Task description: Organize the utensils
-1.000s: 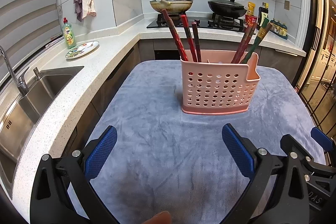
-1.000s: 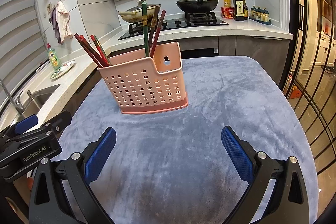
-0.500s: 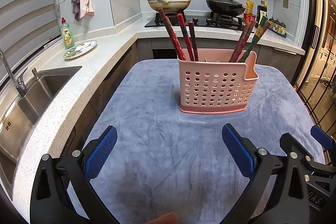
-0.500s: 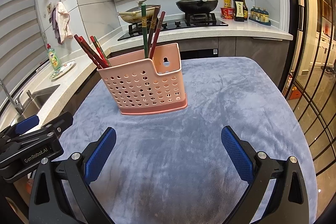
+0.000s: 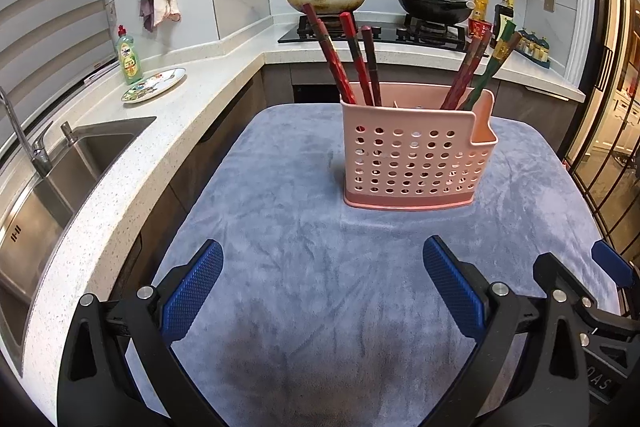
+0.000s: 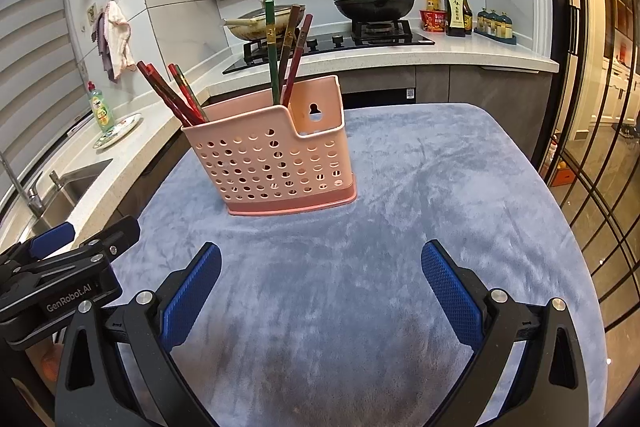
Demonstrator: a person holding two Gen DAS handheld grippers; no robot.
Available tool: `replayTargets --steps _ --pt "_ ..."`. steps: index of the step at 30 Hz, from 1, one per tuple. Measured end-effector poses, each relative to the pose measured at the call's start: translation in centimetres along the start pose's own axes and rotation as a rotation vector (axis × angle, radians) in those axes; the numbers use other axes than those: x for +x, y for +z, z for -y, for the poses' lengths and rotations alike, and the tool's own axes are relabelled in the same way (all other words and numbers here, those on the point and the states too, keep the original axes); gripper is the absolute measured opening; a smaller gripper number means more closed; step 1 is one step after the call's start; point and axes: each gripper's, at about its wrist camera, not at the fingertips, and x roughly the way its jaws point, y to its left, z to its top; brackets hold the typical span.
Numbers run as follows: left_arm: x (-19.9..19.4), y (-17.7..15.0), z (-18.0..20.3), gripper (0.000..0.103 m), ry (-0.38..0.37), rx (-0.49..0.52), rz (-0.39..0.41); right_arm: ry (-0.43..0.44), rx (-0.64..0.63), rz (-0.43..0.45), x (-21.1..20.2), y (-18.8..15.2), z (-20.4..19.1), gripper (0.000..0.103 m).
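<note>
Blue-grey plush cloth (image 5: 304,267) covering the table, pink perforated utensil holder (image 5: 416,155) standing mid-cloth with chopsticks (image 5: 356,59) leaning inside, left gripper (image 5: 322,287) and right gripper (image 6: 320,283) hovering near, jaws wide and empty, speckled white counter (image 5: 120,163), steel sink (image 5: 48,187), stove with black wok (image 6: 372,5) behind.

Grey cloth (image 5: 304,267) on table carries pink caddy (image 5: 416,155)

Left wrist view sits low over the near end of the cloth-covered tabletop (image 5: 280,267), facing the stove wall, with the pink utensil basket (image 5: 416,163) near and just right of centre frame. Right wrist view looks the same way from further right, basket (image 6: 276,163) left of centre. Both share basket, tabletop, stove (image 5: 384,31) and, at left frame edge, the sink (image 6: 68,187).
</note>
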Motion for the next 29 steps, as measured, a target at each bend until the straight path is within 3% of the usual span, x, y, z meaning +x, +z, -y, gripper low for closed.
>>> replayTargets --steps 29 --pt "0.53 0.01 0.17 0.096 -0.016 0.010 0.018 0.003 0.018 -0.005 0.83 -0.26 -0.19 0.097"
